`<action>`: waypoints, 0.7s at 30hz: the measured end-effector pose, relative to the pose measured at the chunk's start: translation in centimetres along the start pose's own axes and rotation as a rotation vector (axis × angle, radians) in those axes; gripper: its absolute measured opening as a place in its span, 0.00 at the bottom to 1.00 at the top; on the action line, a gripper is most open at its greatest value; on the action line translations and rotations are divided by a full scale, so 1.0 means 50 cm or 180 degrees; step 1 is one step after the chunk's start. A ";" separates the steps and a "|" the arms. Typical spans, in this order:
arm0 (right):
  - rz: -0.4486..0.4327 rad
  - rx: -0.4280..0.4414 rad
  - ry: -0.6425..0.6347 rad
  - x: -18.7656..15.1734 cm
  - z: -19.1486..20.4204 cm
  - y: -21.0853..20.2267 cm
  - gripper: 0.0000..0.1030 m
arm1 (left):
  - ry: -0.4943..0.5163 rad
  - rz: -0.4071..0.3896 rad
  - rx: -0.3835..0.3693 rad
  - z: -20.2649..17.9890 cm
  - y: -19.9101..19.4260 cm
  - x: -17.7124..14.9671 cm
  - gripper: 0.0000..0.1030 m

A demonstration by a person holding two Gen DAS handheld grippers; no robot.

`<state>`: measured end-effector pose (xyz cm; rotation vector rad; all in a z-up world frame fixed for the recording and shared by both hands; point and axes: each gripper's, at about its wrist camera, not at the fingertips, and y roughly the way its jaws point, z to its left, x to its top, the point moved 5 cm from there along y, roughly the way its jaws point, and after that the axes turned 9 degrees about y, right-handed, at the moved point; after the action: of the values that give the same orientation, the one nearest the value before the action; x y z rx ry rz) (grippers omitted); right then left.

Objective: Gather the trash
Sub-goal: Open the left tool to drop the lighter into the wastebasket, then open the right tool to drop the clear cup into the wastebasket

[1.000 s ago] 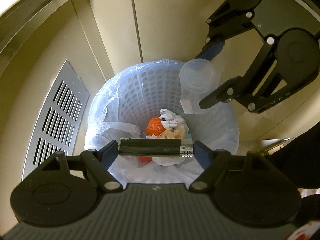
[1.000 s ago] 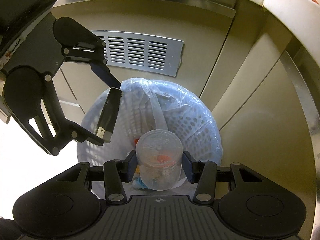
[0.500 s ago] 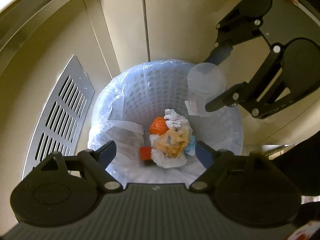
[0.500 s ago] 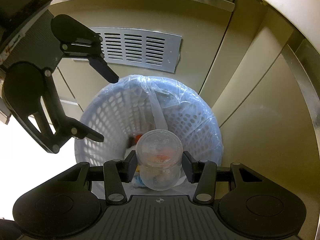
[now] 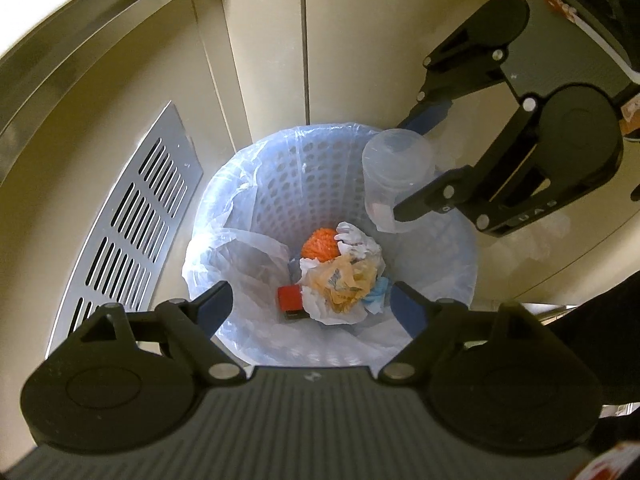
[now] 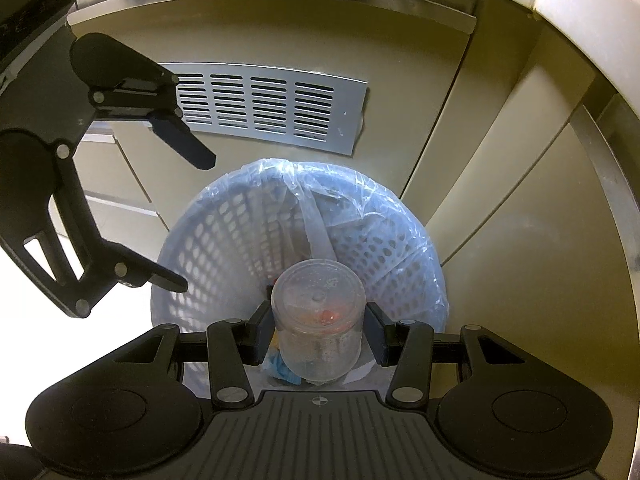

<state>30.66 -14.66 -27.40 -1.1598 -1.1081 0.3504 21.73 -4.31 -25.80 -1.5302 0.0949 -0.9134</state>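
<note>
Now the left gripper (image 5: 308,306) hangs spread wide and empty; the dark bar it clamped a second ago is gone from its fingers. Below it, one lined basket (image 5: 276,184) holds one orange ball (image 5: 320,243) and one crumpled wad (image 5: 344,280). Ahead, the right gripper (image 6: 318,326) pinches one clear plastic jar (image 6: 318,320) over the basket's rim.
</note>
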 end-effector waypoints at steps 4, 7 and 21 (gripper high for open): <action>-0.0022 -0.0007 0.0011 0.003 0.001 0.001 0.47 | -0.0017 -0.0008 0.0007 -0.003 -0.003 -0.002 0.82; -0.0037 0.0001 0.0048 0.007 0.001 0.004 0.47 | -0.0022 -0.0009 0.0010 -0.003 -0.003 -0.004 0.82; -0.0027 0.0012 0.0276 0.003 -0.010 -0.004 0.56 | -0.0029 -0.0016 0.0056 -0.005 -0.015 -0.004 0.82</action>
<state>31.10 -14.94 -27.14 -1.1562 -1.0359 0.2929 21.11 -4.22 -25.27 -1.5189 0.0763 -0.9090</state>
